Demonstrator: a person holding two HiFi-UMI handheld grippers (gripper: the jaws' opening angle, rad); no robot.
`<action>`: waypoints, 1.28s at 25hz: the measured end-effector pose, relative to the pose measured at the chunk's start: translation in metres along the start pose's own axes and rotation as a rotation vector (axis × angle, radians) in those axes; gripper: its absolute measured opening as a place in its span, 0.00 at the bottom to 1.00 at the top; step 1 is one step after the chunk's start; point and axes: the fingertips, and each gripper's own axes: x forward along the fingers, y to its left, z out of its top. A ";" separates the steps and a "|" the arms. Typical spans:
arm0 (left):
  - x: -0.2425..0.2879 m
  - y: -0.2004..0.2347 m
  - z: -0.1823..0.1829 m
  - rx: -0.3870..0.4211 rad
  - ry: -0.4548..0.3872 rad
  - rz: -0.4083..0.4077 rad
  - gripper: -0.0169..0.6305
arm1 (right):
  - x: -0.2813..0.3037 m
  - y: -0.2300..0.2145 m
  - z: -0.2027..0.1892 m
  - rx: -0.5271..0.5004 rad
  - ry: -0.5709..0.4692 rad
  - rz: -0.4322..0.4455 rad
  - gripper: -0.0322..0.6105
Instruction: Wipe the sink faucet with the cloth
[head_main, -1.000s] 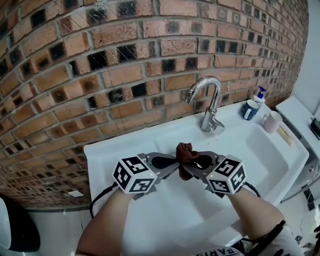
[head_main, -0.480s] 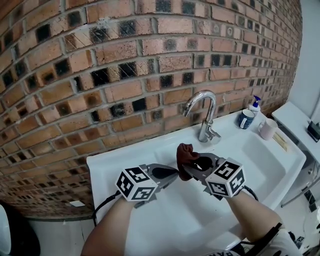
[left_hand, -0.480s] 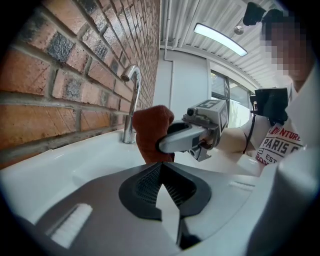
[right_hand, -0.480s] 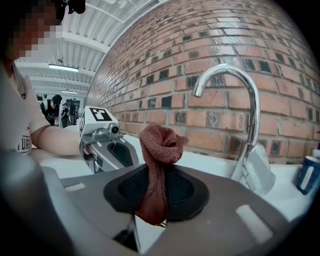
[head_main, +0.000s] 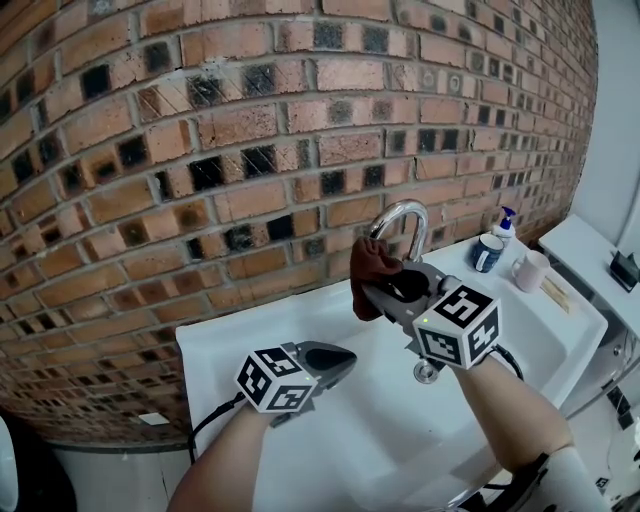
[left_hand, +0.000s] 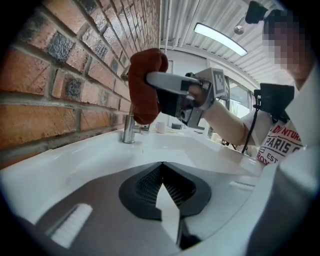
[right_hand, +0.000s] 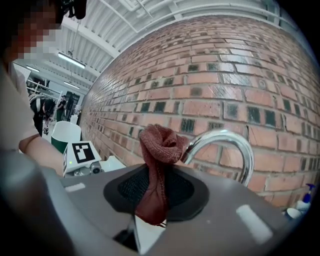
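1. My right claw (head_main: 378, 292) is clamped on the cloth (head_main: 368, 268), bunched just beside the faucet (head_main: 408, 214) arch; pressing hard could drag the wad out of the grip.
2. My left claw (head_main: 343, 356), closed on nothing, hangs over the sink (head_main: 230, 335), too far to catch it.

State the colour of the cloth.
The cloth is reddish brown, seen best in the right gripper view.
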 end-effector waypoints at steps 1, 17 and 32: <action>0.000 0.000 0.000 0.000 0.000 0.000 0.04 | 0.001 -0.002 0.009 -0.005 -0.012 -0.001 0.19; 0.001 0.001 0.000 0.001 0.002 0.001 0.04 | 0.017 -0.031 0.024 0.012 -0.044 -0.066 0.19; 0.001 0.001 0.000 -0.001 0.006 0.001 0.04 | 0.014 -0.036 0.029 0.011 -0.015 -0.058 0.19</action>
